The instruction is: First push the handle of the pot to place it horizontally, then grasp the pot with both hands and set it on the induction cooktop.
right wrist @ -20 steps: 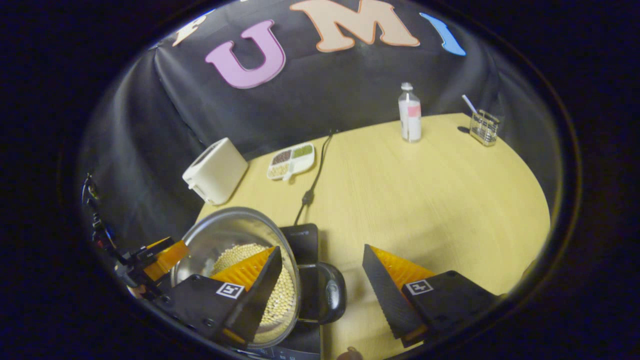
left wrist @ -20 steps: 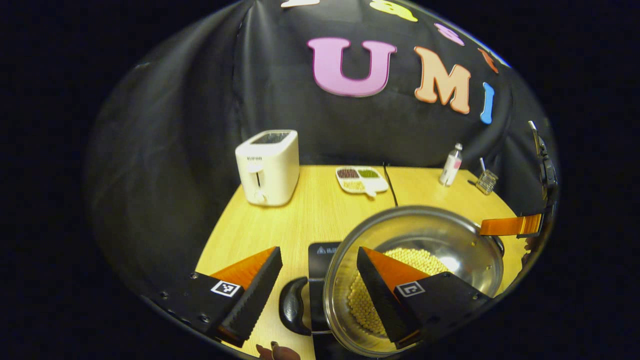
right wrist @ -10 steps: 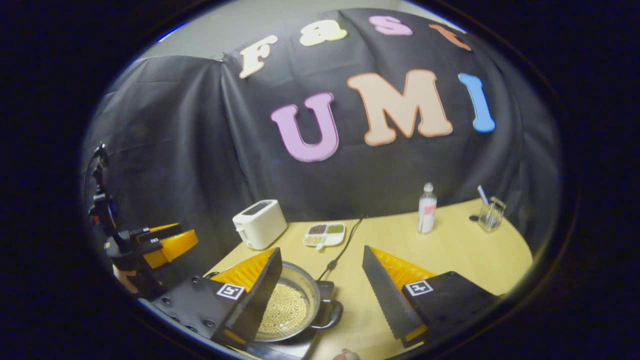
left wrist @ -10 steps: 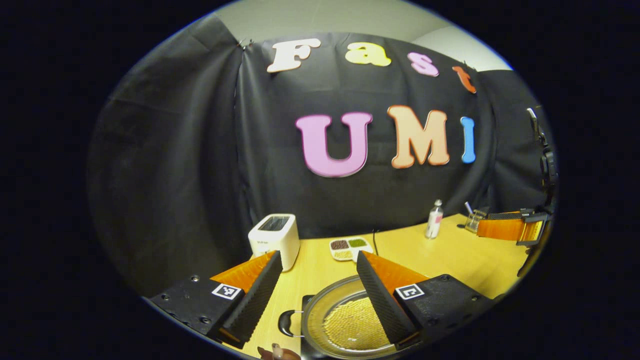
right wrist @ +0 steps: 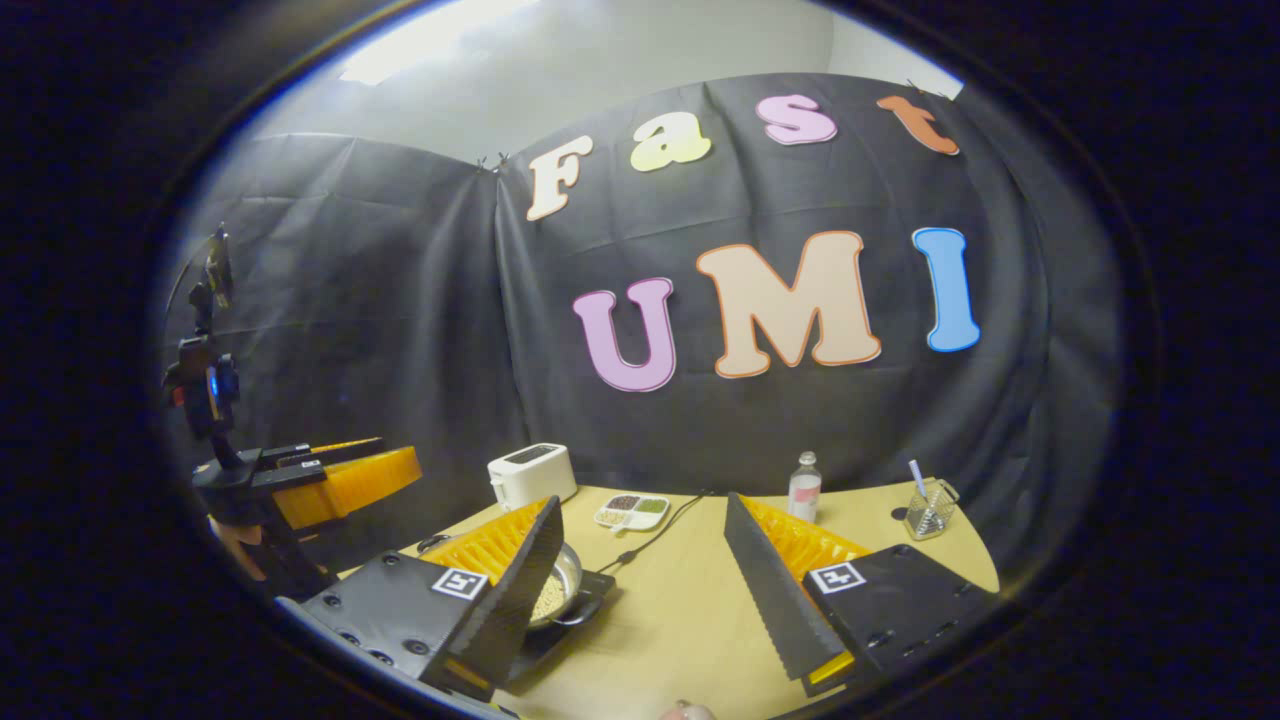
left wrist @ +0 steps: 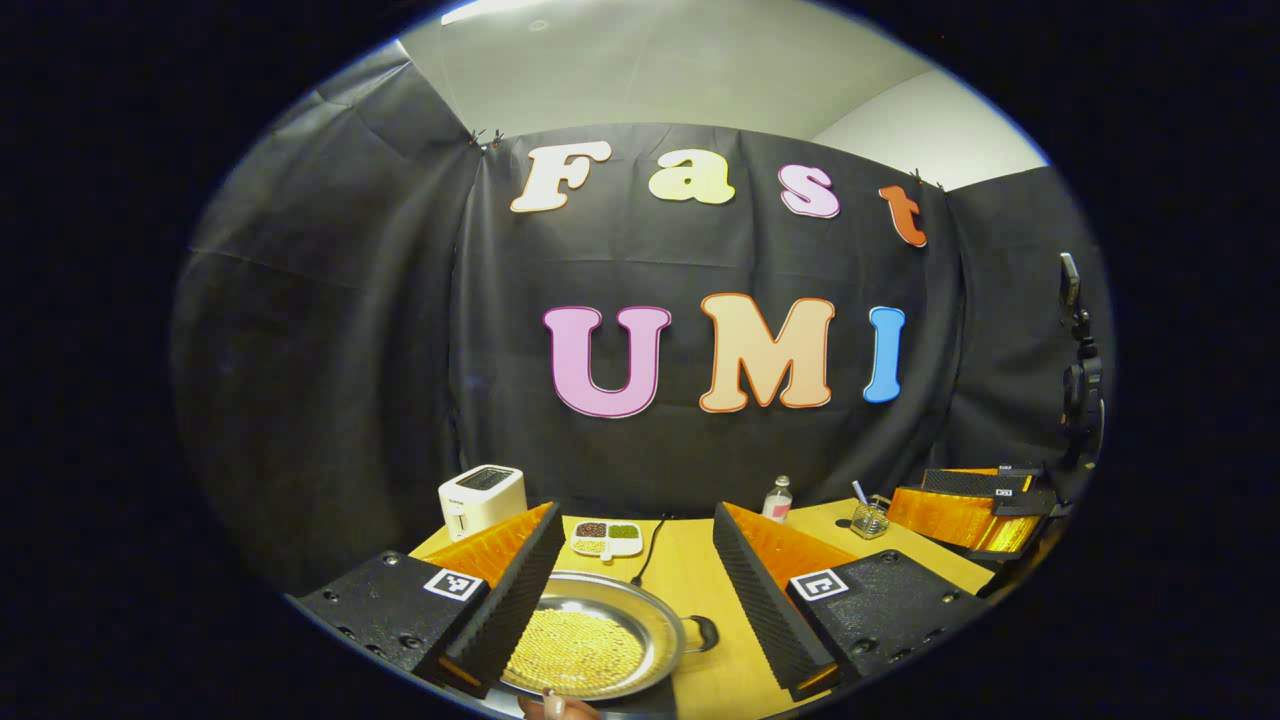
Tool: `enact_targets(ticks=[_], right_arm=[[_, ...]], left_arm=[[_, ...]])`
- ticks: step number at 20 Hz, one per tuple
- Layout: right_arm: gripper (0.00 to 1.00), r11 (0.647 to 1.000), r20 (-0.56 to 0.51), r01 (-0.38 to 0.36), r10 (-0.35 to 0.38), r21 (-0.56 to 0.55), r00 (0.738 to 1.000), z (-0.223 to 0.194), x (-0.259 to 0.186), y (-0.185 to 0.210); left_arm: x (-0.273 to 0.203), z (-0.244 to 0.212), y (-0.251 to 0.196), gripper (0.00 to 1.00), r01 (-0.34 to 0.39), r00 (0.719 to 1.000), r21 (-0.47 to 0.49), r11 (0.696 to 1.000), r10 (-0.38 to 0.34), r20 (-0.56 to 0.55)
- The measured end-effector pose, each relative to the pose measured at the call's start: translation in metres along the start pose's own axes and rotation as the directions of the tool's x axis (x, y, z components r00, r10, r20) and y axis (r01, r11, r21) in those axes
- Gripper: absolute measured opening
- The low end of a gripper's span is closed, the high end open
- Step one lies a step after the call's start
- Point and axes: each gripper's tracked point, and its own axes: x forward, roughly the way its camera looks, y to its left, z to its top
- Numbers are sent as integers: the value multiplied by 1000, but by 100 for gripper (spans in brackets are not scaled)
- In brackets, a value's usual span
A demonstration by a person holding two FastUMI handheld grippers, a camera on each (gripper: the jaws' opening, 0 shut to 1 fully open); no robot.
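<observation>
Both tools are lifting up and back, pot shrinking below | left tool (left wrist: 630,590) and right tool (right wrist: 640,590) are gaping, holding nothing | pot (left wrist: 590,650) is sitting on cooktop (right wrist: 575,600), handles lying horizontal, nearer left tool

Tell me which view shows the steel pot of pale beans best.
The left gripper view: the steel pot of pale beans lies nearly whole between the fingers, one side handle showing. In the right gripper view the pot is mostly hidden behind the right gripper's own finger.
</observation>
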Motion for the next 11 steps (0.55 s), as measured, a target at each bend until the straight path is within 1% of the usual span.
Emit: enact_targets(ticks=[1, 2, 3, 4, 5, 6, 7, 9, 10, 11], right_arm=[[94, 1000, -3, -1, 1, 1, 1000, 1, -7, -11], [94, 1000, -8, -10, 10, 0, 1000, 1, -17, -21], [94, 1000, -9, -20, 20, -3, 1000, 2, -23, -28], [94, 1000, -11, -31, 31, -5, 999, 3, -30, -35], [94, 999, -19, -47, 47, -7, 999, 2, -35, -39], [94, 998, -27, -57, 57, -7, 998, 2, -40, -42], [94, 998, -34, -65, 65, -9, 997, 1, -43, -46], [94, 997, -44, -83, 83, -1, 996, 1, -51, -49], [94, 996, -47, -88, 88, 4, 995, 1, -52, -49], [94, 996, -50, -88, 88, 6, 995, 1, -55, -49]], left_arm=[[-4, 0, -12, 96, -8, 1000, 2, 1000, 8, -2], [-8, 0, -25, 93, -15, 1000, 1, 1000, 15, 2], [-11, 0, -37, 96, -19, 1000, -3, 1000, 19, 5], [-15, -3, -46, 94, -31, 1000, -10, 999, 31, -4], [-20, -6, -54, 96, -39, 999, -21, 999, 39, -6], [-22, -7, -66, 96, -39, 999, -31, 999, 39, -11], [-24, -7, -73, 94, -43, 999, -36, 998, 42, -15], [-30, -11, -77, 93, -62, 998, -31, 998, 61, -28], [-32, -12, -78, 93, -69, 997, -31, 997, 68, -32], [-33, -11, -80, 96, -71, 997, -33, 997, 70, -33]])
